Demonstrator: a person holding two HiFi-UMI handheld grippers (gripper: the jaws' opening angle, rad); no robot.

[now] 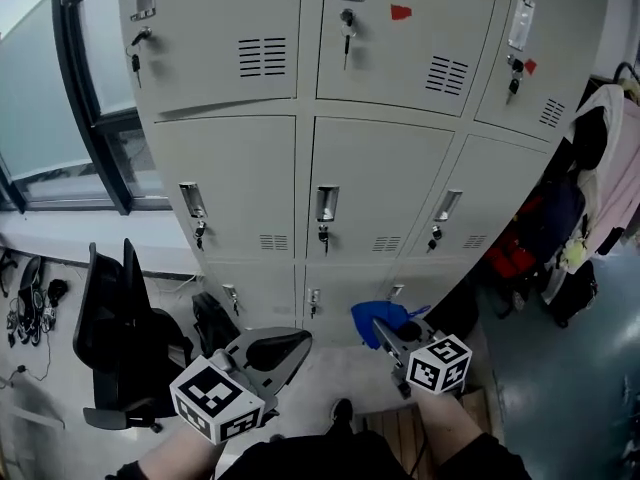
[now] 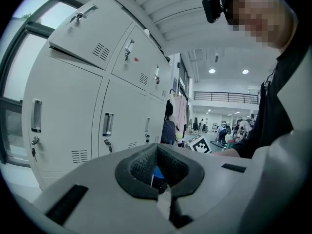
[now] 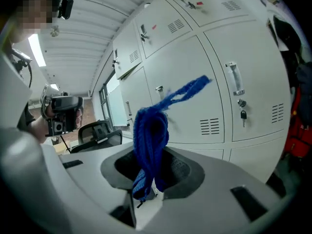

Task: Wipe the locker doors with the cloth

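A blue cloth is pinched in a bunch between the jaws of the right gripper. It is held low and near, short of the grey locker doors on the far side. The left gripper is carried just to its left, jaws pressed together on nothing. No door is touched by the cloth, so the wiping appears not yet begun, with every door left.
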